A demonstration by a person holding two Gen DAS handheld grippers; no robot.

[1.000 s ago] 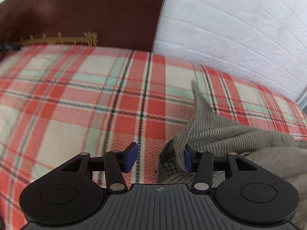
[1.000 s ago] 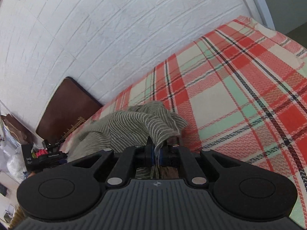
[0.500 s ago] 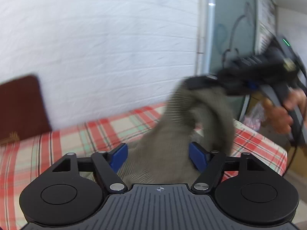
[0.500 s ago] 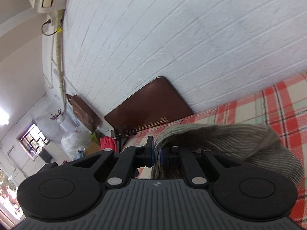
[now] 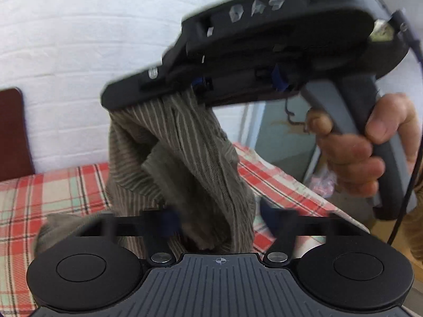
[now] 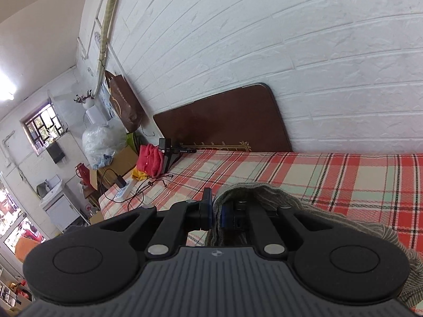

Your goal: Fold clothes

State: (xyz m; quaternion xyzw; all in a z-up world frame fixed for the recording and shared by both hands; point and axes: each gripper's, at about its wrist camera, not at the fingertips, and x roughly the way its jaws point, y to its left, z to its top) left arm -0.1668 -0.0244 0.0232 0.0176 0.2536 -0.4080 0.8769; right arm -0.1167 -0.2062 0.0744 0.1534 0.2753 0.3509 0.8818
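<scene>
A grey-brown striped garment (image 5: 182, 163) hangs in a twisted bunch above the plaid bed (image 5: 53, 192). My right gripper (image 6: 217, 212) is shut on its top edge and holds it up; the garment (image 6: 267, 195) drapes over its fingers. In the left wrist view that right gripper (image 5: 203, 85) is high and close, with the hand on its handle. My left gripper (image 5: 219, 220) is open, its blurred blue pads on either side of the hanging cloth's lower part.
A white brick wall (image 6: 264, 39) runs behind the bed and a brown headboard (image 6: 224, 121) leans against it. Cables, a red cloth pile (image 6: 150, 161) and boxes sit past the bed's far end. A grey door frame (image 5: 280, 137) stands at the right.
The right gripper has lifted the garment off the bed and swung it up. The left gripper, open throughout, has come up around the hanging cloth.
</scene>
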